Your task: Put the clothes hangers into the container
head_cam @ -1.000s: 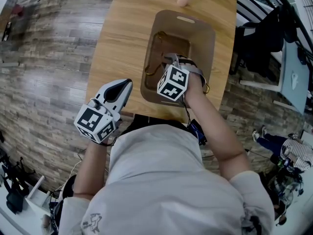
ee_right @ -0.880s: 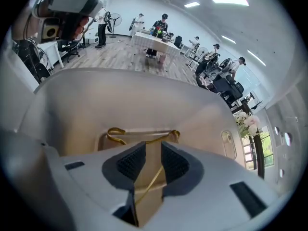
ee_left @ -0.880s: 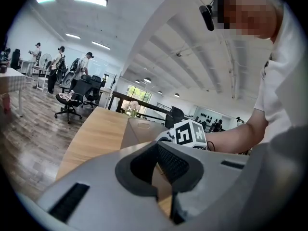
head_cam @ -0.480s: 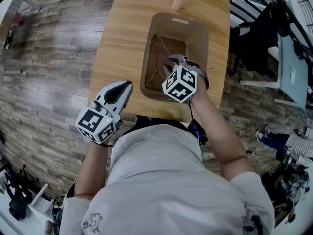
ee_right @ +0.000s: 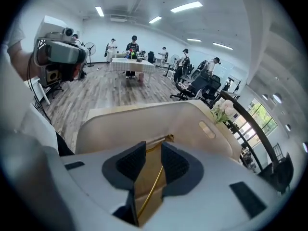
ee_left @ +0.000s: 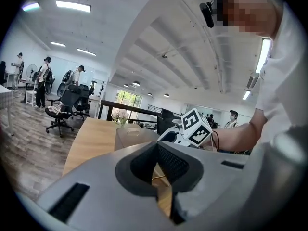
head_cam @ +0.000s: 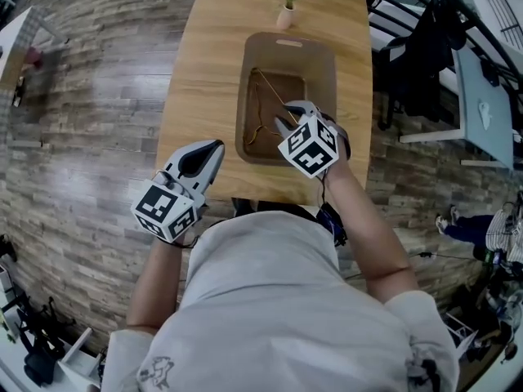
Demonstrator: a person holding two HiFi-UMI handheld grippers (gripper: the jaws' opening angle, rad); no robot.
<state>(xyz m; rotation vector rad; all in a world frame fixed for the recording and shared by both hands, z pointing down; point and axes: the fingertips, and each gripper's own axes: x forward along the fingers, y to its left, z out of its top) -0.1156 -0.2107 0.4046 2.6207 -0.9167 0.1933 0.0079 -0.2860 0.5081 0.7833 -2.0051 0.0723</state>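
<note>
A tan plastic container [head_cam: 286,43] stands on the wooden table [head_cam: 204,72]. Thin gold wire hangers [head_cam: 263,96] lie inside it. My right gripper [head_cam: 288,114] hovers over the container's near right part, open, with nothing between its pads. In the right gripper view the gold hanger wire [ee_right: 155,189] shows below the gap of the right gripper [ee_right: 153,153], down inside the container [ee_right: 144,117]. My left gripper [head_cam: 214,147] hangs at the table's near edge, left of the container, shut and empty. The left gripper [ee_left: 156,150] faces the container [ee_left: 130,134] in its own view.
A small vase with pink flowers [head_cam: 288,6] stands on the table just beyond the container. The table's right edge runs close to the container; black chairs and desks [head_cam: 425,64] stand beyond it. Wood floor [head_cam: 73,137] lies to the left.
My right gripper has lifted out of the container and drawn back toward its near side, leaving a hanger lying inside. The left gripper has stayed in place.
</note>
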